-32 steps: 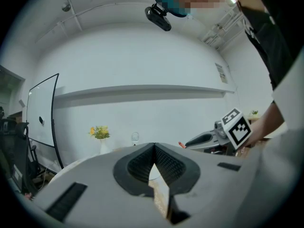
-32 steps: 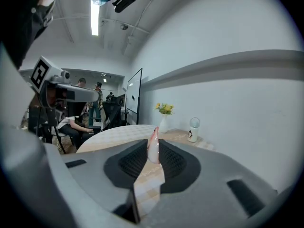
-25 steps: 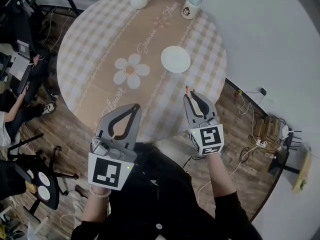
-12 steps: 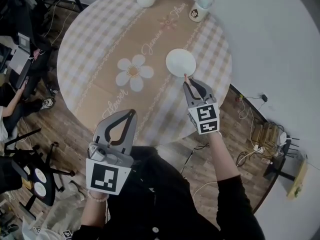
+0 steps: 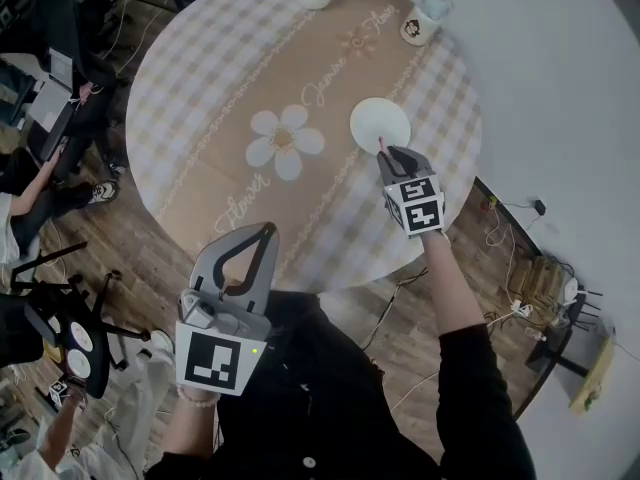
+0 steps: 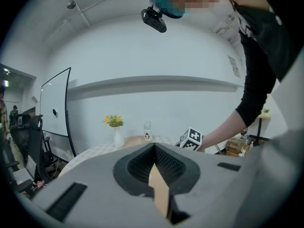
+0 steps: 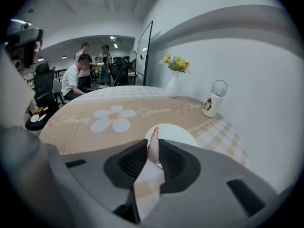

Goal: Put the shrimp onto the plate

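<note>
Gripping the shrimp (image 7: 153,145) tight between the fingers of the right gripper (image 5: 388,154), hovering at the near rim of the plate (image 5: 378,118). Sticking out past the fingertips, long axis in line with the fingers, thin end pointing forward and a little up, straight across the plate. Dead ahead and just below on the tabletop (image 5: 220,118), so probably only a short reach forward and down before releasing, to land clear of the rim. Hanging well back off the tabletop edge with the left gripper (image 5: 262,231), fingers shut on nothing, much the farther of the two.
</note>
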Action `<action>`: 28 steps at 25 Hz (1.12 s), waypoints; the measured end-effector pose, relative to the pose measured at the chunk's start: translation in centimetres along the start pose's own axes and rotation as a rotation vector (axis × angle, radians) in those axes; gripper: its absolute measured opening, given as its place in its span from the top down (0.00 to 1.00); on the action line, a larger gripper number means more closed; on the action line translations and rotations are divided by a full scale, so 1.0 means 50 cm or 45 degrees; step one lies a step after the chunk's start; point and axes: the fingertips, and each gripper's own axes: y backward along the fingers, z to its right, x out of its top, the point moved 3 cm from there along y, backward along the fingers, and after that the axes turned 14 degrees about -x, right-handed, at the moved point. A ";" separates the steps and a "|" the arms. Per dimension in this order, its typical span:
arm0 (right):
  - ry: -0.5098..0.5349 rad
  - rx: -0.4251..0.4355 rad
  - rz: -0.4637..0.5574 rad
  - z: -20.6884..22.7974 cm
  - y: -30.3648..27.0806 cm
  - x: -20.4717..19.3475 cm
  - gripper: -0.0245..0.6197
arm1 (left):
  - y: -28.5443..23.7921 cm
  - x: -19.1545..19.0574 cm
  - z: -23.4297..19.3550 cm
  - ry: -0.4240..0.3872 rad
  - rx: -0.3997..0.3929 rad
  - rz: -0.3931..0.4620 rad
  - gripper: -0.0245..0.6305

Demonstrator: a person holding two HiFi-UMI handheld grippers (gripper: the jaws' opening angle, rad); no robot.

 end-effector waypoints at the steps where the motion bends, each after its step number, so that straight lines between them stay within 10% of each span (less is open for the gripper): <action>1: 0.009 0.008 -0.025 -0.003 -0.011 -0.006 0.87 | 0.004 -0.004 0.002 0.009 0.007 -0.006 0.96; 28: 0.157 0.059 -0.309 -0.008 -0.151 -0.037 0.86 | -0.005 -0.023 0.023 0.026 0.018 -0.048 0.96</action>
